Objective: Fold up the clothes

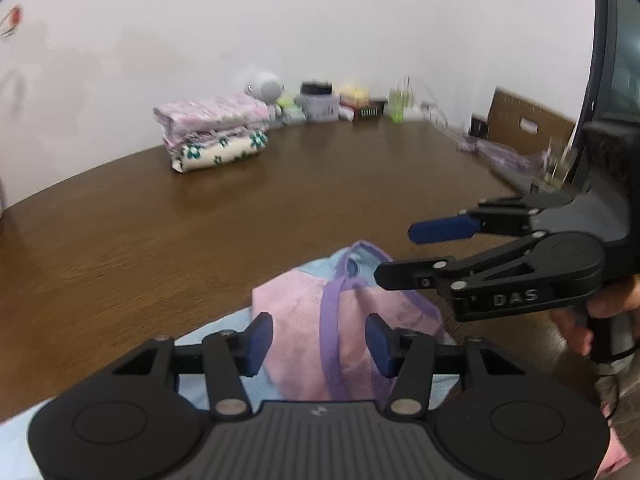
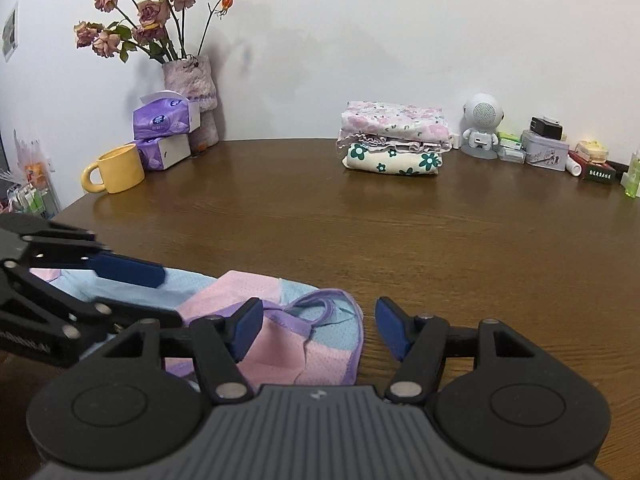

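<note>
Pink-blue garment (image 2: 280,344) partly hidden behind open right claw (image 2: 318,330), table (image 2: 360,232)

garment (image 2: 280,332): pink, light-blue, purple trim | table (image 2: 400,240): brown | mug (image 2: 118,170): yellow

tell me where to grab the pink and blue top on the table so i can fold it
Take the pink and blue top by its purple-trimmed neck edge, probably coming from the near side, low over the table. That trim stands up in a loop off the cloth, so jaws can close around it; the flat panels offer little to pinch.
</note>
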The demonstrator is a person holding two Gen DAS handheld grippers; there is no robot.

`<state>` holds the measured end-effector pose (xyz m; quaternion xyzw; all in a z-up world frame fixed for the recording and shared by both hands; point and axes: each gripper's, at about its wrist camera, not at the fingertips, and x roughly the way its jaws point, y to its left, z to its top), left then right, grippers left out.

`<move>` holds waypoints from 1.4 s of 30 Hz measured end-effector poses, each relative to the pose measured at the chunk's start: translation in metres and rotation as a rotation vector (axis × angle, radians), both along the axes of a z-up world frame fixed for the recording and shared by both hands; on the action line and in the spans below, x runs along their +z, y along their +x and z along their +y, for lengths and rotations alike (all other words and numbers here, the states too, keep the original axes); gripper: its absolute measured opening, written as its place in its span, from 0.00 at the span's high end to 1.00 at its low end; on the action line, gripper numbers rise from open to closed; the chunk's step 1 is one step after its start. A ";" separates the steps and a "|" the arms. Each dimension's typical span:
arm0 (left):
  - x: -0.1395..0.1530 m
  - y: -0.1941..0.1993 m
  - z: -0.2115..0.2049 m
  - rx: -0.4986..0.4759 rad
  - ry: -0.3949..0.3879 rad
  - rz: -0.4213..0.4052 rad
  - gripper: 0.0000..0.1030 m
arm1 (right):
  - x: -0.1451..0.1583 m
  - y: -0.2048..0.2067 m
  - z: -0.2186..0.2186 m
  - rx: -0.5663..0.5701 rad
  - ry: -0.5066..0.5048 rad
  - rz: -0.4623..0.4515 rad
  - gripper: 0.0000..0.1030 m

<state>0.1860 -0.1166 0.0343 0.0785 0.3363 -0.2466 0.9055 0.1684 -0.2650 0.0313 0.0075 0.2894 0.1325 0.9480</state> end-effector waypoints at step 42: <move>-0.014 0.067 0.026 0.005 0.042 0.011 0.92 | 0.011 0.039 0.038 0.348 -0.223 -0.082 0.91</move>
